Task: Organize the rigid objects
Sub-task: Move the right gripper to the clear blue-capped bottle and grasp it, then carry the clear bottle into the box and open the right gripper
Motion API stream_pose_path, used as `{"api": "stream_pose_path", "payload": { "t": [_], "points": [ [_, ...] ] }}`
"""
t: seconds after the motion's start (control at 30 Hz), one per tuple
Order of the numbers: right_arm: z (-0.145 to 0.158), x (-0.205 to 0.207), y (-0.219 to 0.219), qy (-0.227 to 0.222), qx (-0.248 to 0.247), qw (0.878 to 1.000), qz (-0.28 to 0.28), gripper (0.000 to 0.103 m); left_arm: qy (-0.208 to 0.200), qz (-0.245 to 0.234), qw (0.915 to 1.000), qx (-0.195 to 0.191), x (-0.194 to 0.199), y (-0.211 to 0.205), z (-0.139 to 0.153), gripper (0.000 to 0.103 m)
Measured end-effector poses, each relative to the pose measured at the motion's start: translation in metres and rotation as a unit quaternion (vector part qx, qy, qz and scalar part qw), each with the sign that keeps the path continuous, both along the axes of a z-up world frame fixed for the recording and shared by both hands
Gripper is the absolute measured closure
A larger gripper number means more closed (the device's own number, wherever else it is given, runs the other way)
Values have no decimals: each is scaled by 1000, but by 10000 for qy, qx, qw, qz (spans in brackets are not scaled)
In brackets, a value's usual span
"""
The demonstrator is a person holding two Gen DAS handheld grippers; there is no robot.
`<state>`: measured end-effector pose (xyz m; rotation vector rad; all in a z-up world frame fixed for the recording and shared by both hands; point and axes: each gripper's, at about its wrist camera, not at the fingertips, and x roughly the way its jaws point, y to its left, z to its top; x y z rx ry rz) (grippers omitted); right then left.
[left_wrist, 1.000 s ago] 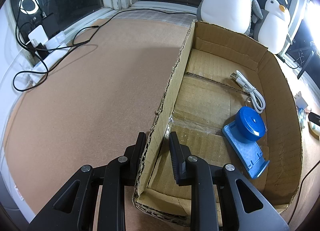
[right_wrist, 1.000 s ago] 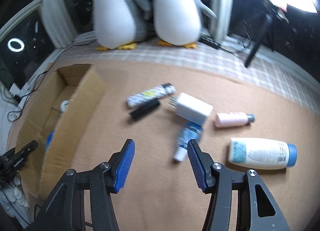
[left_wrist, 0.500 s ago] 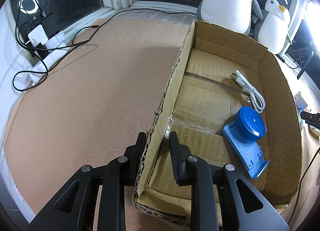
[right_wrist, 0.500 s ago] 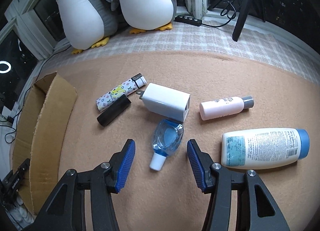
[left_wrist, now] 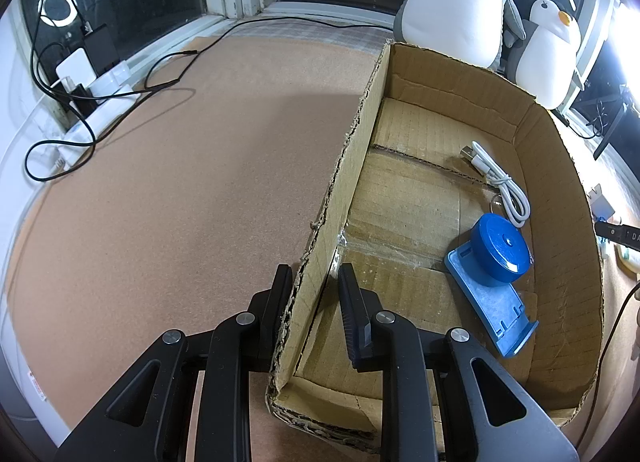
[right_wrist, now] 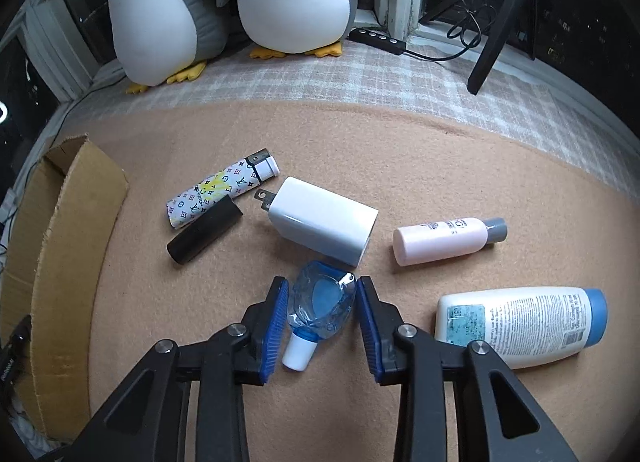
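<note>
Bottle [right_wrist: 322, 304], small, clear, blue-filled, lies on the table [right_wrist: 400, 166] between the right tool's [right_wrist: 322, 326] closing pads, not yet pinched. Likely light, stiff, slick; grip its flat sides. Left tool [left_wrist: 314, 314] is clenched on the box [left_wrist: 344, 198] wall.

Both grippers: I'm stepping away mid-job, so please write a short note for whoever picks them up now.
Left gripper: shut on the cardboard box wall, steadying it.
Right gripper: jaws have just been closing around the small clear blue bottle; pads not visibly pressing yet.
Done, in the box: white USB cable, blue round case, blue phone stand.
Left on the mat: patterned lighter, black tube, white charger, pink bottle, white lotion bottle.
</note>
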<state>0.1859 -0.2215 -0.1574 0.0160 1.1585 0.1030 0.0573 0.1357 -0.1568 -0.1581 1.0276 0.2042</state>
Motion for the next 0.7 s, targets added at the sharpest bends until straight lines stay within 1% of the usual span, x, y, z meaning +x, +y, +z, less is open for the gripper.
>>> {"api": "stream_pose_path", "payload": {
  "t": [0.5,0.7],
  "points": [
    [2,-19,12,-106,-130,9992,359,72,5,-6,10000,21,0,1,0,81],
    [11,-32,19,-238,-69,9986,466,72,5,-9,10000,22,0,0,0,81]
  ]
}}
